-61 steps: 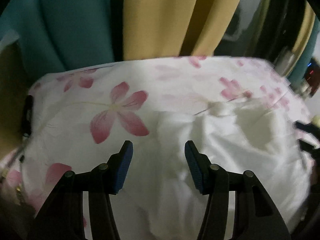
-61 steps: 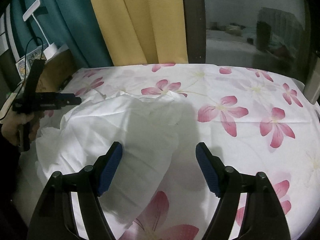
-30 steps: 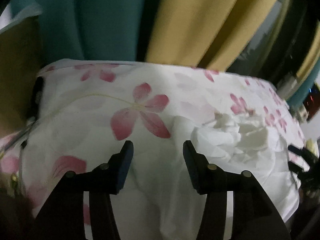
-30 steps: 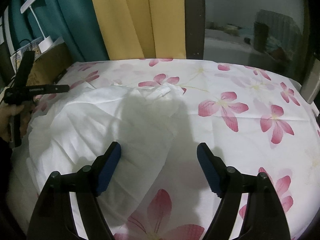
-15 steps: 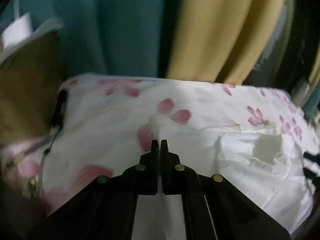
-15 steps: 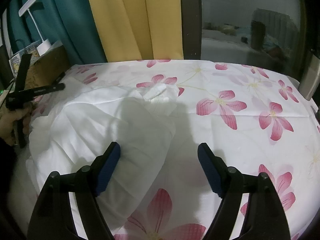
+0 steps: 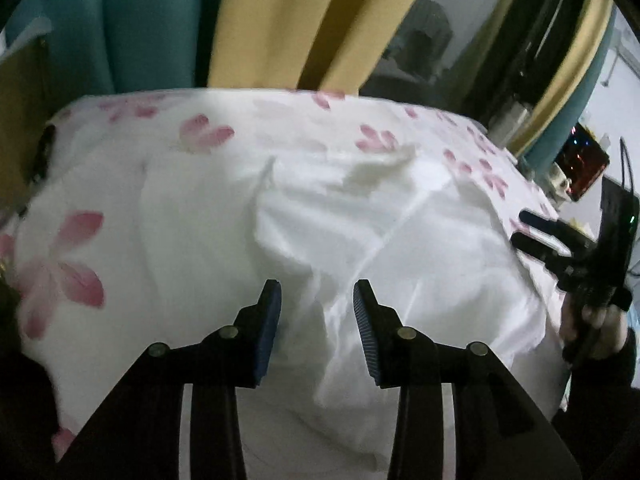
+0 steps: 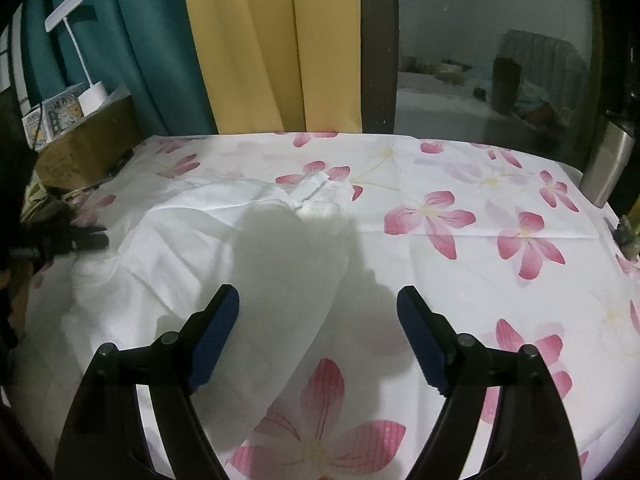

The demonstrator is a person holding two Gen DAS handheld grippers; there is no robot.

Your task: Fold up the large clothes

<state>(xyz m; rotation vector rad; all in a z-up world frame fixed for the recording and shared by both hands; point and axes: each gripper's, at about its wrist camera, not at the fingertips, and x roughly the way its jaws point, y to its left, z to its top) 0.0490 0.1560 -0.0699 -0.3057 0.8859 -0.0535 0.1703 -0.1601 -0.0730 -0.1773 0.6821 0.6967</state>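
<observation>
Half a second ago our left gripper (image 7: 316,300) was pinched shut; its jaws have just been opening, spread empty over the white garment (image 7: 360,232), which lies rumpled on the flowered bedsheet (image 7: 200,132). From the right wrist, our right gripper (image 8: 318,308) hovers wide open, holding nothing; the garment looks unfolded, so folding mostly remains.

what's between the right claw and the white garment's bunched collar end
Only the white garment itself, dimmed by a shadow; nothing else lies between the right claw and that bunched end. The right wrist view shows it.

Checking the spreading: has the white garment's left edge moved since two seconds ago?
Yes. The white garment has spread leftward, toward the cardboard box; the left gripper, jaws just reopened, sits beside it.
</observation>
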